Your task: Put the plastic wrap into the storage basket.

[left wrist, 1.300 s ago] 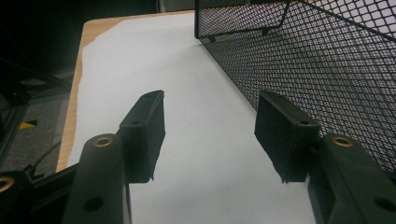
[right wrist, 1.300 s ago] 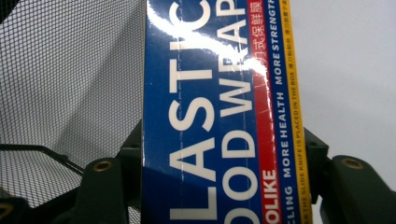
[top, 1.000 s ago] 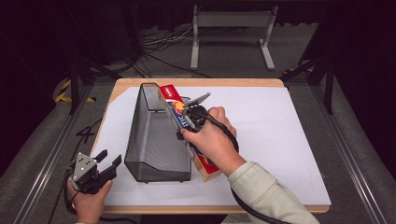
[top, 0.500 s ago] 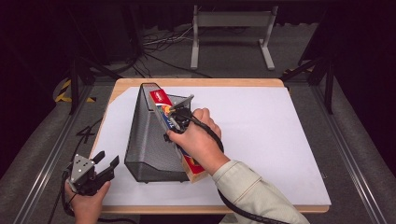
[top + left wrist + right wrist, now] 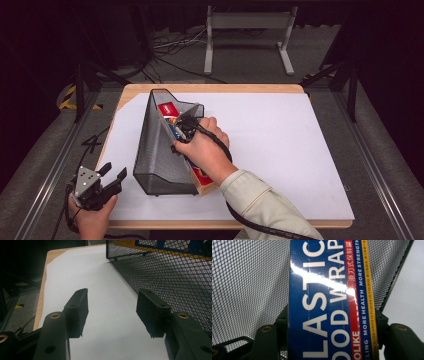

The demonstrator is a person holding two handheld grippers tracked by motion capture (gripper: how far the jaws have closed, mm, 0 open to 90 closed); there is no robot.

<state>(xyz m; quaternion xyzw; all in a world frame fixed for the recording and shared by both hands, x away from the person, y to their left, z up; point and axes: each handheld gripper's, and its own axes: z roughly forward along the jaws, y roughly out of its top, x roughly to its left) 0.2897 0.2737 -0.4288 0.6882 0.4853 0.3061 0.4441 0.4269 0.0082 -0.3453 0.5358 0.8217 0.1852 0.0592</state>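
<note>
The right gripper (image 5: 186, 124) holds a long plastic wrap box (image 5: 199, 176), its 2 jaws closed on the box's 2 sides. In the right gripper view the plastic wrap box (image 5: 329, 302) runs up between the jaws, blue with white lettering, a red stripe and a yellow edge. The box lies tilted against the open side of the black mesh file holder (image 5: 157, 150), which stands on the white sheet (image 5: 280, 150) covering the counter (image 5: 210, 89). The box's far red end sits inside the holder near its tall back, and its near end sticks out at the holder's low front corner. The person's right hand (image 5: 205, 152) lies over the box.

The left gripper (image 5: 112, 176) is at the near left corner of the counter, just beside the holder's low front. Its jaws stand wide apart with nothing between them. In the left gripper view the left gripper (image 5: 112, 307) looks along the sheet with the mesh file holder (image 5: 170, 282) on the right.
</note>
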